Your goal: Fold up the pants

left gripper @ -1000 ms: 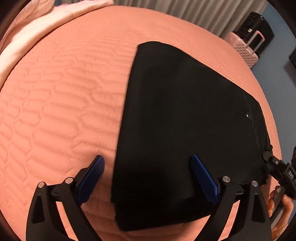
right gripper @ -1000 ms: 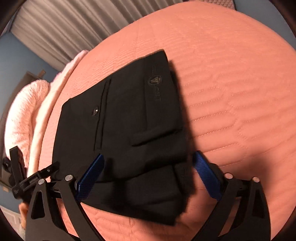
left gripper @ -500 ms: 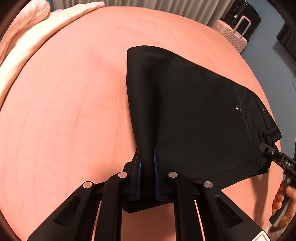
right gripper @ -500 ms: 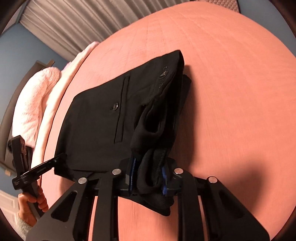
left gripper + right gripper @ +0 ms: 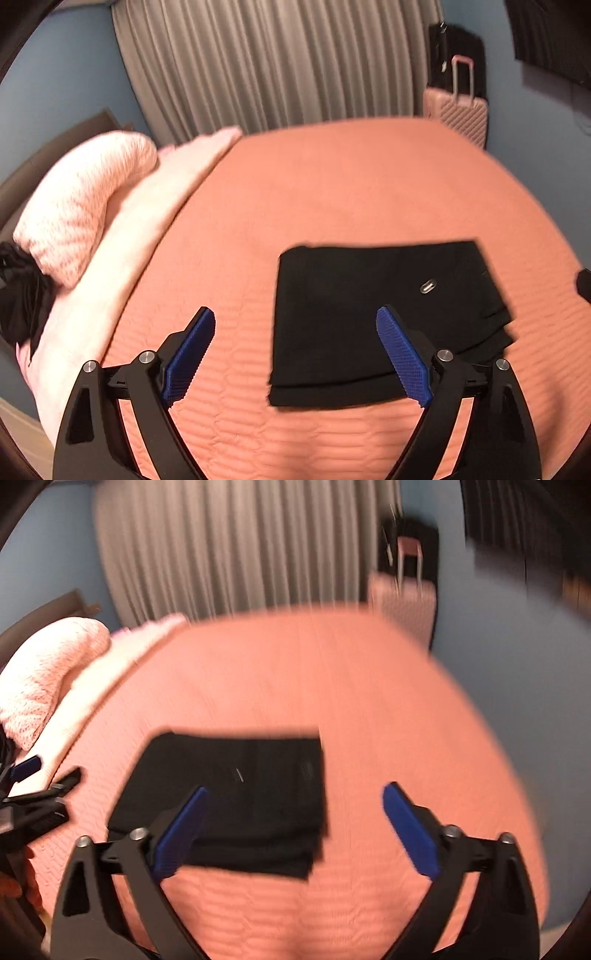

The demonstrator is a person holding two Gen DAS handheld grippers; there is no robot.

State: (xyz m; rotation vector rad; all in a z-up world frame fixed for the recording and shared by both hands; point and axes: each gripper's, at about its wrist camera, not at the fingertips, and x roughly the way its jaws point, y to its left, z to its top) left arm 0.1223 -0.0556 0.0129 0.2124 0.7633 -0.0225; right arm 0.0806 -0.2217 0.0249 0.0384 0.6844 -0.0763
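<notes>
The black pants [image 5: 373,317] lie folded into a flat rectangle on the salmon quilted bed [image 5: 351,192]. They also show in the right wrist view [image 5: 240,794], blurred. My left gripper [image 5: 295,354] is open and empty, raised above the pants' near left edge. My right gripper [image 5: 291,830] is open and empty, above the pants' near right corner. The left gripper shows at the left edge of the right wrist view [image 5: 33,797].
Pink pillows [image 5: 81,199] and a pale blanket lie at the bed's left side, with a black item [image 5: 22,295] beside them. Grey curtains [image 5: 273,62] hang behind. A pink suitcase [image 5: 456,110] and a black one stand at the far right by the blue wall.
Both grippers were shut on the pants' near edge half a second ago. They have opened, let go and pulled up and back. The pants now lie flat on the bed.
</notes>
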